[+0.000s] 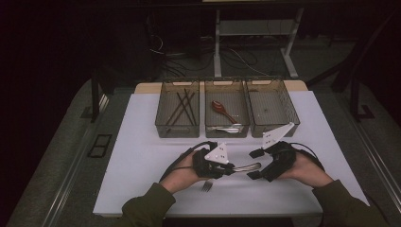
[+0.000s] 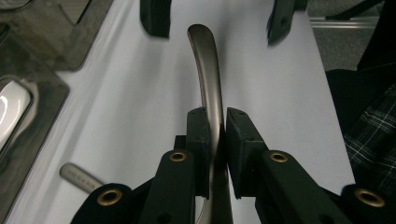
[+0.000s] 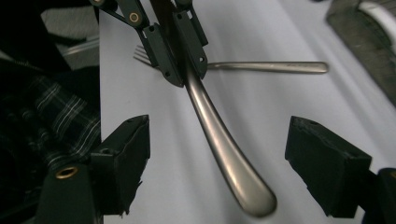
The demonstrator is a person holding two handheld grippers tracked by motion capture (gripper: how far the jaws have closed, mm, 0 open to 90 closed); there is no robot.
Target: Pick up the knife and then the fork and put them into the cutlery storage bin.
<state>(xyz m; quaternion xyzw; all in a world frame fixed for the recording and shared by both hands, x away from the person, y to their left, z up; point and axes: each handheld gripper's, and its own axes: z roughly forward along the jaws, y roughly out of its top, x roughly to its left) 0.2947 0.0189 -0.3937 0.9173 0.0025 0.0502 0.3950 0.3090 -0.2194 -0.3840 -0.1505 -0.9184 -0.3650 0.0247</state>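
Left tongs (image 2: 215, 135) clamping fork handle (image 2: 208, 70) (right tongs (image 3: 215, 168) agape)

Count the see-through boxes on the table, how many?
3, in a row at the table's far side: the left box holds dark sticks, the middle box a red spoon and silver cutlery, the right box looks empty.

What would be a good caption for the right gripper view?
Left gripper clamps a metal utensil handle, extending it between the open right gripper's jaws above a fork on the white table.
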